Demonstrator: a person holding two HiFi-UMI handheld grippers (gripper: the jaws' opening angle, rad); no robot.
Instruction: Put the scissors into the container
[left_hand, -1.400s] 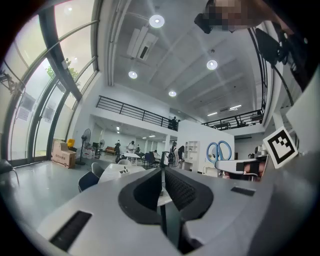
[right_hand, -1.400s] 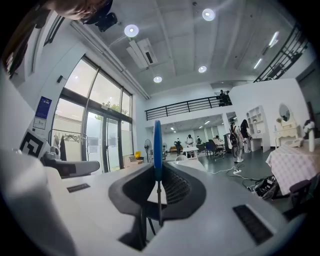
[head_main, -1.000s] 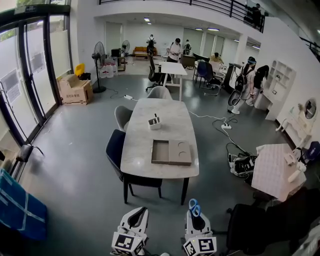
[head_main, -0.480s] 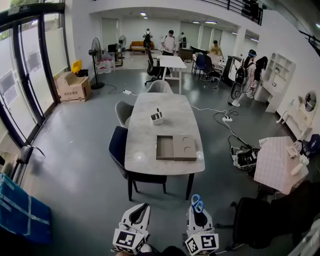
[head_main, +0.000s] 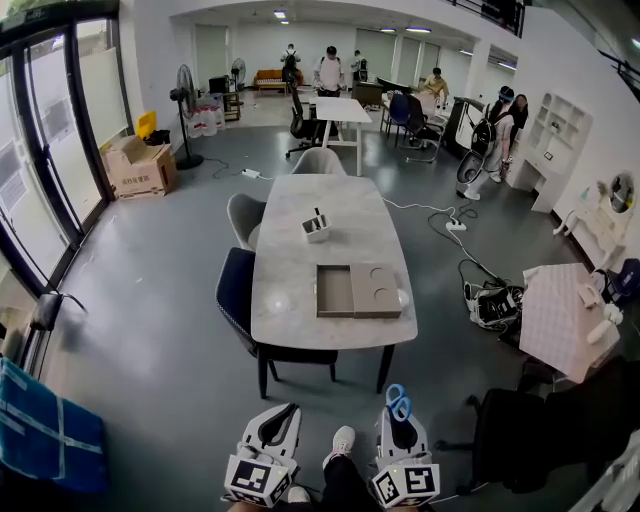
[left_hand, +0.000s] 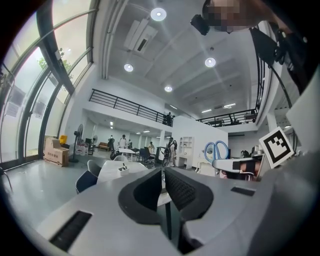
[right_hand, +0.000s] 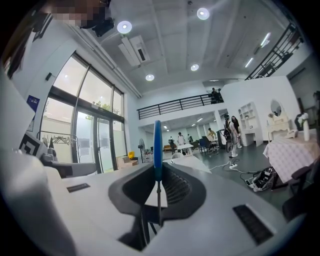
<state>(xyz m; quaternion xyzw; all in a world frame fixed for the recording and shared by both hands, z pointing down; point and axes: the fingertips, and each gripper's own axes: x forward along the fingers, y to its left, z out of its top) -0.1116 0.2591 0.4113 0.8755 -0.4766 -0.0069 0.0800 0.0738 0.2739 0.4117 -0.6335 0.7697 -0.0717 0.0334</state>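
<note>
In the head view, both grippers are nearest, at the bottom edge. The left gripper (head_main: 282, 413) sits at about 7 o'clock and the right gripper (head_main: 399, 415) at about 5 o'clock. Both point toward 12 o'clock, and a light shoe (head_main: 341, 443) of the person shows between them.

In the left gripper view, the two pads stand together with only a thin slit, and nothing is between them. The right gripper is closed on the scissors (head_main: 398, 402). Their blue handles stick out beyond the jaw tips, and in the right gripper view they stand edge-on between the pads.

Farther on, near the middle of the head view, is a long light table (head_main: 292, 300), well apart from the grippers. On its near half lies a flat grey-brown tray (head_main: 358, 291). The tray has an open compartment at its 9 o'clock side and two round hollows at its 3 o'clock side.

The small white container (head_main: 316, 226) stands on the same table at about 11 o'clock from the tray, apart from it. Some dark things stand upright in it, but I cannot tell what they are.

A dark blue chair (head_main: 232, 293) is just beside the table at its 9 o'clock edge. A grey chair (head_main: 243, 215) is behind it, and another grey chair (head_main: 318, 160) is at the far end.

At 3 o'clock is a surface with a checked cloth (head_main: 558, 322). At 10 o'clock a cardboard box (head_main: 135, 166) stands on the floor by the glass wall. Far away at 12 o'clock is a white desk (head_main: 340, 108), with several people around it.
</note>
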